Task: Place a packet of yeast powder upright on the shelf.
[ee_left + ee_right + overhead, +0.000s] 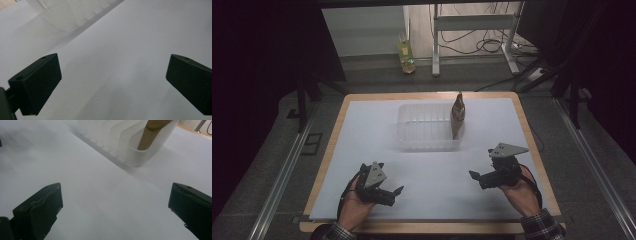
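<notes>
A clear plastic tub (428, 127) stands at the middle of the white table sheet (432, 170). A brown paper pouch (457, 114) leans upright inside its right end, also seen as the pouch (150, 133) in the tub (130, 147) in the right gripper view. My left gripper (395, 192) rests near the front left, open, nothing between its jaws; the tub's corner (65, 15) lies ahead of it. My right gripper (476, 176) sits at the front right, open and empty, pointing left toward the tub.
The wooden table edge (532, 145) frames the sheet. Beyond the table stand a small yellow bottle (406, 55) on the floor, a metal frame (474, 30) and loose cables (484, 46). Metal rails (282, 170) run along both sides.
</notes>
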The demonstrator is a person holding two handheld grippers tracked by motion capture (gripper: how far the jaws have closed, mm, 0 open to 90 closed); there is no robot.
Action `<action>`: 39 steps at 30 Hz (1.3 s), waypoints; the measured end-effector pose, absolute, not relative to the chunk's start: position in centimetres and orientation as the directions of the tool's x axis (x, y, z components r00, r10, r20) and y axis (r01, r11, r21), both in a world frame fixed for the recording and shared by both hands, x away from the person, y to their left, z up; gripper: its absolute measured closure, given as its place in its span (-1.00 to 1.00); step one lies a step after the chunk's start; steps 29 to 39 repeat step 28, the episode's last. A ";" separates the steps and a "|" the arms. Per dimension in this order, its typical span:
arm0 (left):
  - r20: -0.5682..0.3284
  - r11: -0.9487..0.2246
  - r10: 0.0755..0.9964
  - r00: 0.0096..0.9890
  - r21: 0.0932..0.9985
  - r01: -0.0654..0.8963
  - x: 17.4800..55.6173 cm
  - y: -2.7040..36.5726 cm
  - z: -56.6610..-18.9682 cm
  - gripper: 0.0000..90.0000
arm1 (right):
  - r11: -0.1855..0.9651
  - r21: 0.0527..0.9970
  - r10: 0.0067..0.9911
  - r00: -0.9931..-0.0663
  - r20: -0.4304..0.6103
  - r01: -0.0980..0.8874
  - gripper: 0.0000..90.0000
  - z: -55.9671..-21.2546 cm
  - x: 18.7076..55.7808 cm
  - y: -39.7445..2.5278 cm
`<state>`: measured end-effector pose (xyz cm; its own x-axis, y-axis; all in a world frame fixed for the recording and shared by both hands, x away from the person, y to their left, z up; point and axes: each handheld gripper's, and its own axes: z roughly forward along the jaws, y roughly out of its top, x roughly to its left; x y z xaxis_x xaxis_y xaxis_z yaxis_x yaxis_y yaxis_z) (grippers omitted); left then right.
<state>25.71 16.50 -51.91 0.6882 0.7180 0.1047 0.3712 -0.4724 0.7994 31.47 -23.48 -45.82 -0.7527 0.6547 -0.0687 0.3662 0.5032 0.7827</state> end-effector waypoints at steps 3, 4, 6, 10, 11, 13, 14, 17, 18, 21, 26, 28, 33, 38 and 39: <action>0.103 -0.473 0.719 0.688 0.797 0.375 25.6 16.6 -52.0 -1.00 | 0.508 0.780 0.661 -0.746 -0.080 0.366 -1.00 -46.2 31.1 -24.1; 0.099 -0.470 0.720 0.687 0.798 0.378 25.6 16.7 -52.0 -1.00 | 0.508 0.779 0.662 -0.745 -0.080 0.368 -1.00 -46.3 30.9 -24.3; 0.098 -0.469 0.721 0.686 0.797 0.379 25.5 16.8 -52.0 -1.00 | 0.505 0.778 0.666 -0.742 -0.076 0.374 -1.00 -46.5 30.8 -24.5; 0.090 -0.468 0.721 0.687 0.794 0.387 25.6 16.8 -52.2 -1.00 | 0.494 0.779 0.684 -0.725 -0.075 0.386 -1.00 -47.2 30.2 -25.7; 0.090 -0.468 0.721 0.687 0.794 0.387 25.6 16.8 -52.2 -1.00 | 0.494 0.779 0.684 -0.725 -0.075 0.386 -1.00 -47.2 30.2 -25.7; 0.096 -0.481 0.713 0.694 0.788 0.385 25.6 16.6 -52.3 -1.00 | 0.486 0.779 0.695 -0.716 -0.070 0.396 -1.00 -47.7 29.8 -26.3; 0.096 -0.481 0.713 0.694 0.788 0.385 25.6 16.6 -52.3 -1.00 | 0.486 0.779 0.695 -0.716 -0.070 0.396 -1.00 -47.7 29.8 -26.3; 0.102 -0.491 0.708 0.699 0.783 0.383 25.6 16.5 -52.5 -1.00 | 0.500 0.766 0.702 -0.707 -0.086 0.403 -1.00 -48.7 29.4 -27.0; 0.101 -0.492 0.707 0.700 0.781 0.385 25.7 16.4 -52.5 -1.00 | 0.504 0.762 0.701 -0.708 -0.086 0.407 -1.00 -48.9 29.4 -27.2; 0.099 -0.494 0.705 0.702 0.779 0.386 25.7 16.4 -52.6 -1.00 | 0.500 0.760 0.701 -0.709 -0.074 0.415 -1.00 -49.4 29.5 -27.5; 0.102 -0.501 0.701 0.706 0.775 0.386 25.8 16.2 -52.7 -1.00 | 0.501 0.758 0.699 -0.711 -0.071 0.417 -1.00 -49.6 29.6 -27.4; 0.103 -0.501 0.700 0.707 0.776 0.384 25.8 16.1 -52.8 -1.00 | 0.504 0.757 0.699 -0.712 -0.074 0.415 -1.00 -49.6 29.6 -27.4; 0.103 -0.501 0.700 0.707 0.776 0.384 25.8 16.1 -52.8 -1.00 | 0.504 0.757 0.699 -0.712 -0.074 0.415 -1.00 -49.6 29.6 -27.4; 0.103 -0.501 0.700 0.707 0.776 0.384 25.8 16.1 -52.8 -1.00 | 0.504 0.757 0.699 -0.712 -0.074 0.415 -1.00 -49.6 29.6 -27.4; 0.103 -0.501 0.700 0.707 0.776 0.384 25.8 16.1 -52.8 -1.00 | 0.504 0.757 0.699 -0.712 -0.074 0.415 -1.00 -49.6 29.6 -27.4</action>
